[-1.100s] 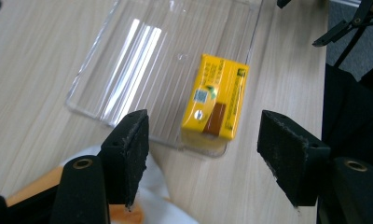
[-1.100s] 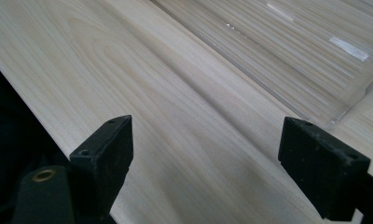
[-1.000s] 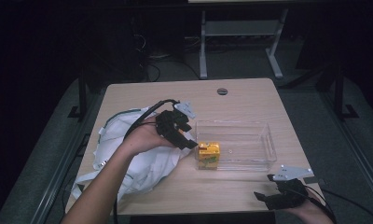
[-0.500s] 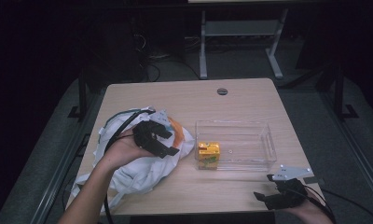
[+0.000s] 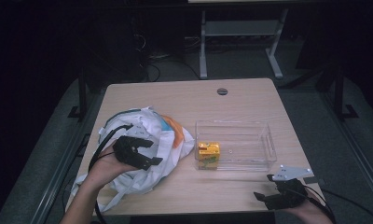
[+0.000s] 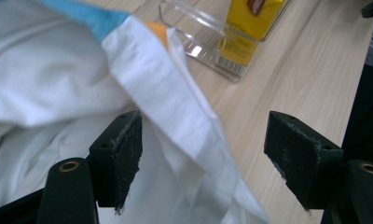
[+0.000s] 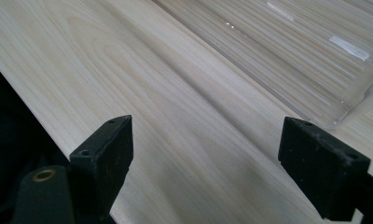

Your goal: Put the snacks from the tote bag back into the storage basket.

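High view: clear plastic bin (image 5: pixel 250 140) sits right of centre on the table (image 5: pixel 184 100), long axis across the table; one yellow juice carton (image 5: pixel 208 155) stands upright in its near-left corner, rest of bin bare. White bag (image 5: pixel 142 154), crumpled, with blue and orange showing at its top, lies just left of the bin. Left gripper (image 5: pixel 145 158) over the bag, forearm coming in from bottom left, jaws pointing toward the bin. Right gripper (image 5: pixel 268 199) rests at the table's near edge, in front of the bin's right end.

Left gripper view: jaws spread and just been opening; a fold of bag (image 6: pixel 175 116) lies between them, pads not pressing. Bin corner (image 6: pixel 194 44) with carton (image 6: pixel 243 35) ahead.

Right gripper view: jaws spread wide over bare table (image 7: pixel 142 93), nothing between; bin wall (image 7: pixel 287 60) ahead.
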